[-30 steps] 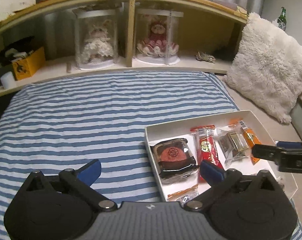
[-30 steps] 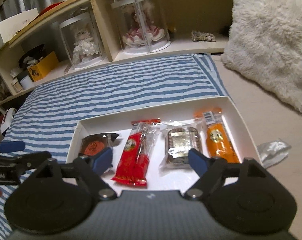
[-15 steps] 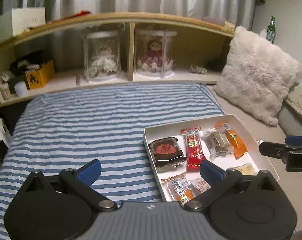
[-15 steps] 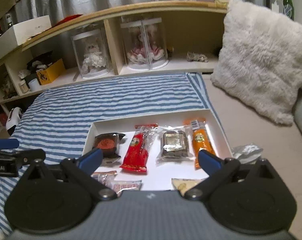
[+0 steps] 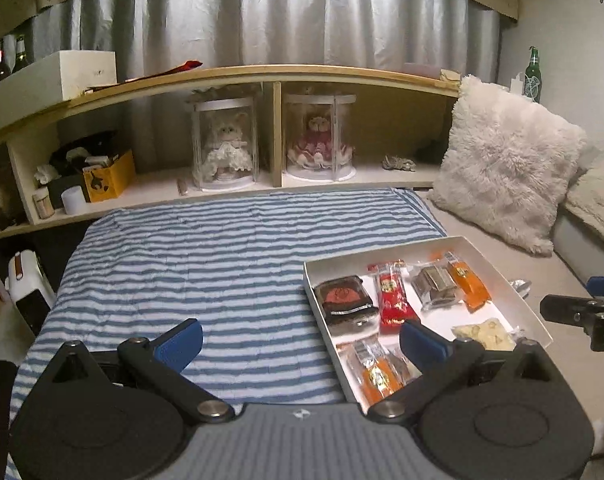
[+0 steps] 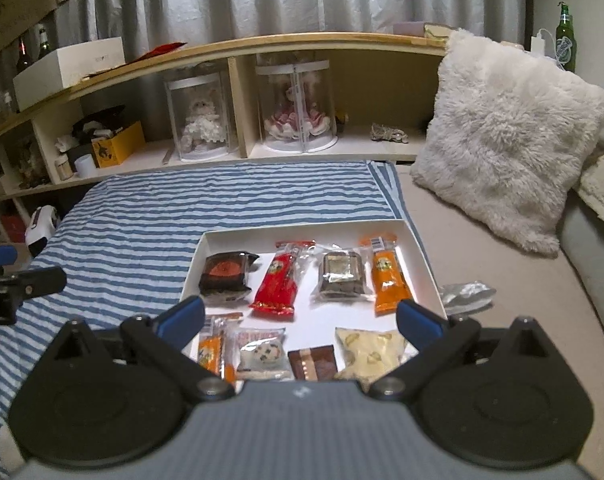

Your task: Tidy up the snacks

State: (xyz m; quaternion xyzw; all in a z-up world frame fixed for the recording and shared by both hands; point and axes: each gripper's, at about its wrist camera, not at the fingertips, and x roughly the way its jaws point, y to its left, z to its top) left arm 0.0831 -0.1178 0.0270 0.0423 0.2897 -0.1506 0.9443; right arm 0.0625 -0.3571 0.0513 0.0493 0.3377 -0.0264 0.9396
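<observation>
A white tray (image 6: 420, 258) lies on the bed and holds several wrapped snacks in two rows. The back row has a dark round cake (image 6: 225, 274), a red bar (image 6: 277, 284), a brown pack (image 6: 340, 274) and an orange bar (image 6: 388, 280). The tray also shows in the left wrist view (image 5: 514, 300). My right gripper (image 6: 299, 318) is open and empty, above the tray's near edge. My left gripper (image 5: 299, 340) is open and empty, over the striped cover left of the tray.
A blue-striped cover (image 6: 181, 216) spreads over the bed. A fluffy white pillow (image 6: 510, 140) leans at the right. A silver wrapper (image 6: 468, 294) lies right of the tray. A shelf (image 6: 302, 148) with two cased dolls runs along the back.
Both grippers have drawn back and risen, so the whole tray and more of the room show. Both stay open and empty. The snacks have not moved.
</observation>
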